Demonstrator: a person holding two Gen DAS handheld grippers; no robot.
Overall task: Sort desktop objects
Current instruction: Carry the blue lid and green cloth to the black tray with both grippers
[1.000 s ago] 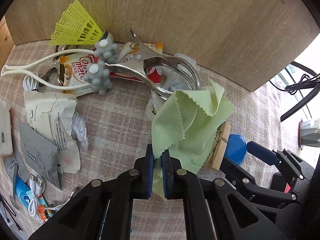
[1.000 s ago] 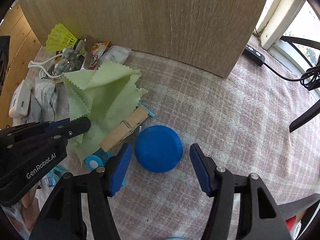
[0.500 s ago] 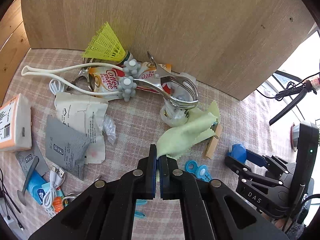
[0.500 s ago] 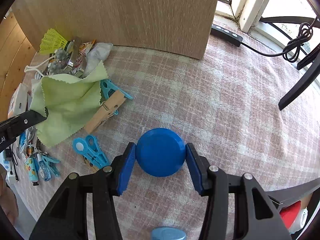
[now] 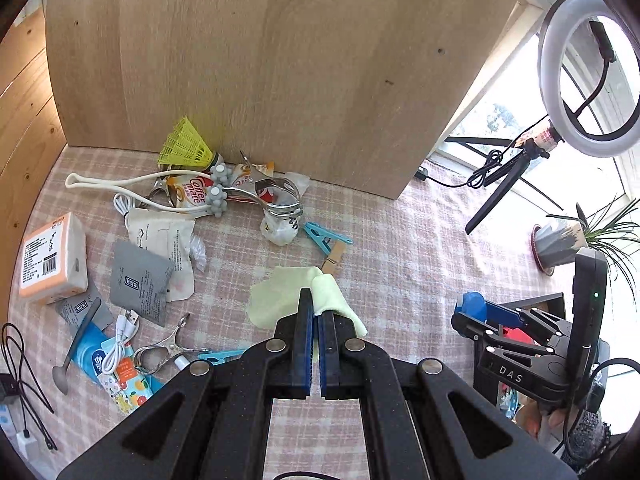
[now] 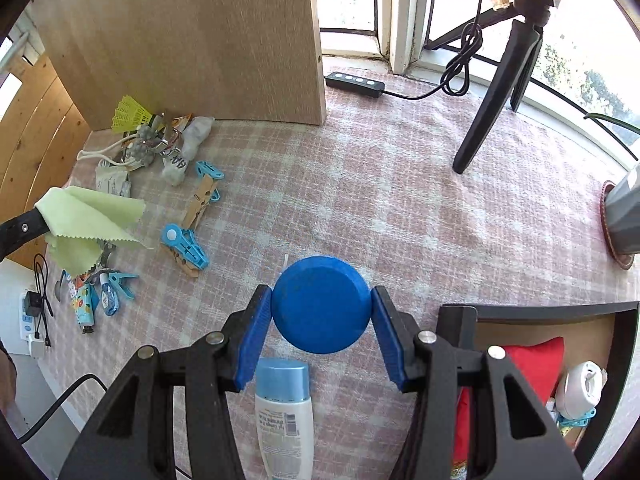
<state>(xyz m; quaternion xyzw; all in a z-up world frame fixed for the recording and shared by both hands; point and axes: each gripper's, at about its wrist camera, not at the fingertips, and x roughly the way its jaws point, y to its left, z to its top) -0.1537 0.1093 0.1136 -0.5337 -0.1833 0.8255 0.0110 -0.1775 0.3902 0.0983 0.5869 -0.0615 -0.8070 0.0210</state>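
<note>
Round, flat, deep-blue plastic disc (image 6: 320, 304): clamped across its width between the blue pads of the right gripper (image 6: 320, 312), whose jaws stand wide yet press on both edges of the disc; it is carried clear above the pink-and-white checked tablecloth (image 6: 420, 208). Pale green cleaning cloth with pinked edges (image 5: 280, 300): pinched by one corner in the left gripper (image 5: 316, 320), jaws fully together on the fabric, the rest draping free; in the right wrist view it hangs at 9 o'clock from the disc, well apart. White bottle with light-blue cap (image 6: 284, 408): lying on the tablecloth at 6 o'clock, under the right gripper. Black-rimmed open box (image 6: 624, 344): at 4 o'clock, containing a red item (image 6: 536, 364) and a white rounded item (image 6: 580, 388). Wooden clothespeg (image 6: 202, 202) and blue plastic pegs (image 6: 184, 246): on the cloth at 10 o'clock. Yellow plastic shuttlecock (image 5: 186, 148), steel tongs (image 5: 264, 196), coffee-creamer sachet (image 5: 192, 196): heaped at 11 o'clock against the light wooden board (image 5: 248, 68) standing upright on the table. Orange-and-white tissue pack (image 5: 54, 260), grey sachets (image 5: 140, 282), white cable (image 5: 120, 344): left margin of the left wrist view. Ring light on tripod (image 5: 584, 60): at 2 o'clock by the window.
</note>
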